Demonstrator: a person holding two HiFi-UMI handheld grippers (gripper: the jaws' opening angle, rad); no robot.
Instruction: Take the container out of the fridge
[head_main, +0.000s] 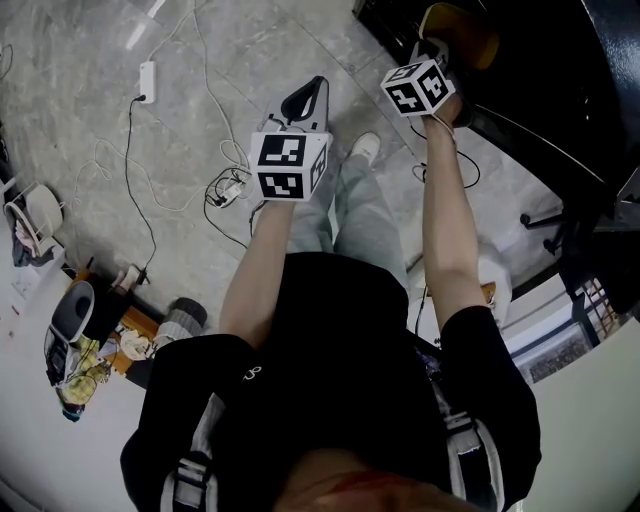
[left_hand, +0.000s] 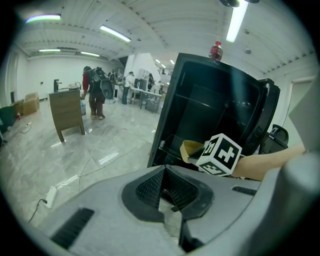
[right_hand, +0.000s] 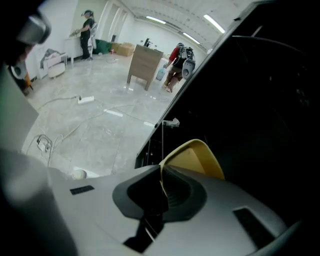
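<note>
The black fridge (left_hand: 215, 100) stands open, its inside dark. In the right gripper view, the rim of a yellow container (right_hand: 192, 155) is pinched between the jaws of my right gripper (right_hand: 161, 167), which is shut on it just in front of the fridge's dark opening (right_hand: 260, 115). The head view shows the same container (head_main: 470, 30) at the fridge's edge (head_main: 540, 60), beyond my right gripper (head_main: 440, 52). From the left gripper view the container (left_hand: 192, 149) shows at the fridge's lower shelf. My left gripper (left_hand: 164, 170) is shut on nothing and hangs over the floor (head_main: 305, 98), left of the right one.
A red bottle (left_hand: 216, 50) stands on top of the fridge. Cables and a power strip (head_main: 147, 80) lie on the marble floor. Clutter sits at the left (head_main: 75, 330), a chair base (head_main: 550, 220) at the right. People (left_hand: 95, 92) and a wooden cabinet (left_hand: 67, 112) are far off.
</note>
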